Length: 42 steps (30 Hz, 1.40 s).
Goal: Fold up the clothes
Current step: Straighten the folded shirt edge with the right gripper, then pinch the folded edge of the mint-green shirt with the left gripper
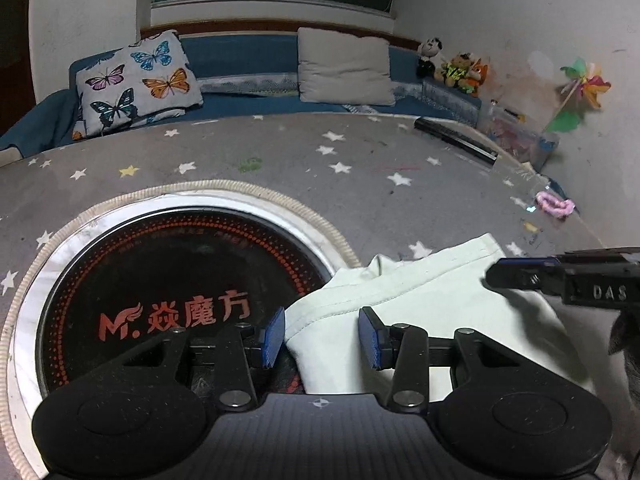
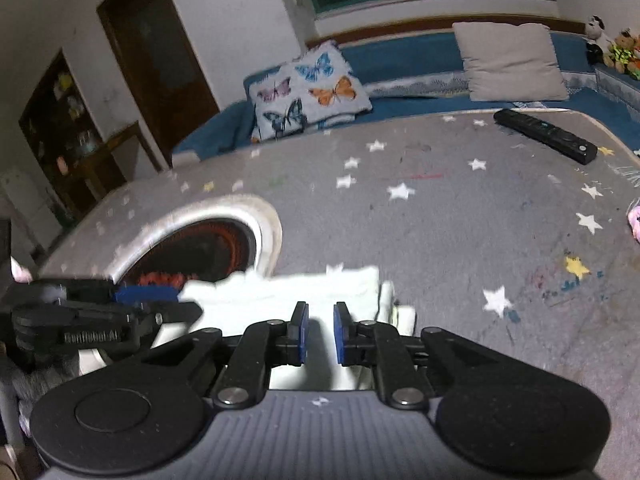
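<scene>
A pale mint garment [image 1: 420, 304] lies folded on the grey star-patterned table cover [image 1: 280, 160], its left edge over the round black cooktop [image 1: 168, 280]. My left gripper [image 1: 322, 336] is open, its blue pads either side of the garment's hemmed edge, above the cloth. My right gripper [image 2: 320, 332] is open with a narrow gap, just above the same garment [image 2: 288, 292]. The right gripper's finger shows in the left wrist view [image 1: 560, 276] over the cloth's right side. The left gripper shows in the right wrist view [image 2: 100, 316] at the cloth's left end.
A black remote [image 1: 456, 142] [image 2: 546, 136] lies at the table's far right. A pink hair tie [image 1: 556, 204] lies near the right edge. Behind the table, a blue sofa holds a butterfly pillow [image 1: 140, 80], a grey pillow [image 1: 344, 66] and plush toys [image 1: 456, 66].
</scene>
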Available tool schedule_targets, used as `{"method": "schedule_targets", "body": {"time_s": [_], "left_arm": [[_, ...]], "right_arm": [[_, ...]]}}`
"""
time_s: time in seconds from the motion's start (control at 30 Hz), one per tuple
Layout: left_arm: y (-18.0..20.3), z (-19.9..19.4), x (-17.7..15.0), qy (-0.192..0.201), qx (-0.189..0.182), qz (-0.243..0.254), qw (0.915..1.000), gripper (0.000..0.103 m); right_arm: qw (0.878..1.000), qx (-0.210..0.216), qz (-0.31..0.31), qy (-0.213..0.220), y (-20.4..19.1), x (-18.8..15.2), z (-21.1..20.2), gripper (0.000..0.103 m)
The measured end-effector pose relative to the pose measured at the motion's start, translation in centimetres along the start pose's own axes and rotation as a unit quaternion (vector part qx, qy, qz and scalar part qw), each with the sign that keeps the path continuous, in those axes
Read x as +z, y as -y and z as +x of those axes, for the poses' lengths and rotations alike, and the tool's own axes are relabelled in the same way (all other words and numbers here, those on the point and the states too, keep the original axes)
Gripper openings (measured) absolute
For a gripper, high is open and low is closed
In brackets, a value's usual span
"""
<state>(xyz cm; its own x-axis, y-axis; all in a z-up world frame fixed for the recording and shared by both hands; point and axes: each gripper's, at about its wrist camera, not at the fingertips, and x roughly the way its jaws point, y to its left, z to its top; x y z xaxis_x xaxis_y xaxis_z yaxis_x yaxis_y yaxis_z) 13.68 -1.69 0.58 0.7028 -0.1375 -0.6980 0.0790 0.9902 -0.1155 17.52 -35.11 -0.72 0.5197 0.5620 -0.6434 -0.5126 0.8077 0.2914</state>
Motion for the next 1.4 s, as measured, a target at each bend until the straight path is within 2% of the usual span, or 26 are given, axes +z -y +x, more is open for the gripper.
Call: {"method": "schedule_targets", "body": {"time_s": [0.13,0.27,0.3,0.4,0.57,0.7,0.77,1.0,1.17,1.3,1.4], "left_arm": [[0.3,-1.1,-0.5,0.006,-0.001,0.005,1.0,0.044],[1.1,-3.0,-1.5,0.011,-0.011,0.025,0.9996,0.045],[1.4,-3.6,-1.9,0.011,-0.015,0.03,0.9994,0.045],[2.1,-5.1,-3.4,0.009,-0.029,0.045,0.9985,0.046],[3.6,-6.9,-6.6,0.002,-0.036,0.082,0.996,0.047],[4.3,-8.1,-9.0,0.0,-0.035,0.104,0.9939,0.049],[4.4,-8.7,-10.0,0.001,-0.033,0.113,0.993,0.05],[4.2,-10.3,-12.3,0.006,-0.018,0.125,0.9919,0.054],[3.3,-10.7,-11.1,0.019,-0.017,0.094,0.9952,0.054],[2.3,-9.9,-9.1,0.028,-0.016,0.045,0.9985,0.054],[1.8,-8.9,-7.6,0.03,-0.016,0.017,0.9993,0.054]], "right_arm": [[1.0,0.001,0.0,0.007,-0.2,-0.5,-1.2,0.014],[0.999,0.009,-0.034,0.007,-1.8,-1.3,-3.1,0.016],[0.999,0.011,-0.043,0.006,-2.2,-1.5,-3.5,0.018],[0.997,0.021,-0.069,-0.004,-3.5,-2.8,-4.4,0.035],[0.992,0.026,-0.121,-0.017,-5.8,-5.3,-5.4,0.04],[0.984,0.022,-0.175,-0.018,-7.7,-7.2,-6.2,0.044],[0.98,0.017,-0.2,-0.02,-8.4,-8.0,-6.6,0.05],[0.958,-0.007,-0.288,-0.02,-10.4,-10.6,-7.9,0.054],[0.971,0.01,-0.237,-0.017,-9.6,-10.0,-8.3,0.054],[0.981,0.018,-0.192,-0.027,-8.0,-9.7,-8.0,0.054],[0.987,0.017,-0.159,-0.012,-6.9,-8.8,-8.5,0.054]]}}
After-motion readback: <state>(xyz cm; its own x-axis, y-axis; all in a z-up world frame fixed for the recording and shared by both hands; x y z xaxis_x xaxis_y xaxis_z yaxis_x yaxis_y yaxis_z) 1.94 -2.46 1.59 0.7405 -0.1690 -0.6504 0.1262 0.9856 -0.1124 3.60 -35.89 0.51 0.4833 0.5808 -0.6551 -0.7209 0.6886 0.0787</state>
